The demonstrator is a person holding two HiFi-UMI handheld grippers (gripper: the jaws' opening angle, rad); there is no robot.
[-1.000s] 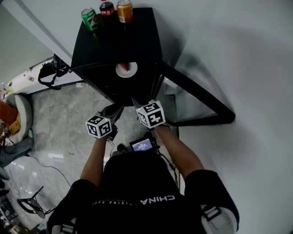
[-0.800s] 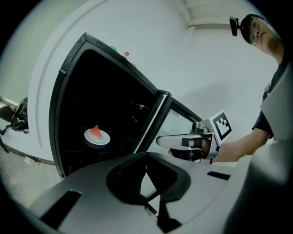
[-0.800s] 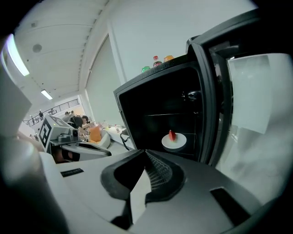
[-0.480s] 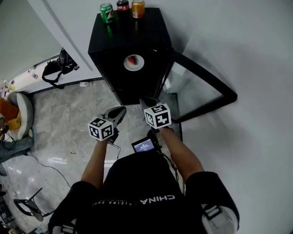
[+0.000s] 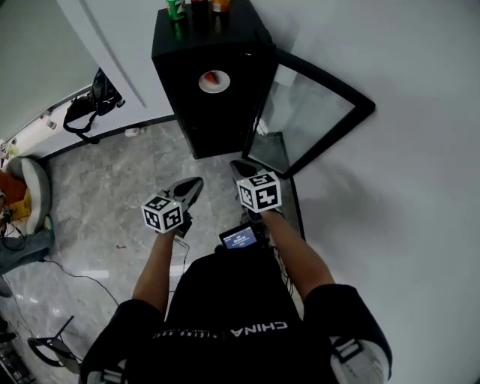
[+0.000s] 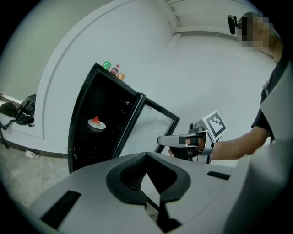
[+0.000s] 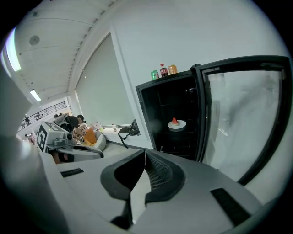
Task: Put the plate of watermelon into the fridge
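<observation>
The white plate with a red watermelon wedge [image 5: 214, 81] [image 6: 96, 123] [image 7: 176, 124] rests on a shelf inside the black fridge [image 5: 180, 45], whose glass door [image 5: 315, 112] [image 7: 247, 119] stands open to the right. Both grippers hang over the floor, well back from the fridge, and point toward it. My left gripper [image 5: 196, 181] [image 6: 146, 154] is shut with nothing in it. My right gripper [image 5: 234, 163] [image 7: 145, 151] is also shut and empty. Each gripper shows in the other's view: the right gripper [image 6: 161, 139] and the left gripper [image 7: 98, 154].
Three drink cans [image 5: 196, 7] [image 7: 164, 71] stand on the fridge top. A black bag [image 5: 97, 97] lies on a white ledge left of the fridge. A chair [image 5: 26, 187] and cables sit at the far left on the marble floor. People sit far off [image 7: 73, 122].
Both grippers have drawn back from the fridge front, so the fridge now sits farther up in the head view. The plate stays on its shelf and the door stays open.
</observation>
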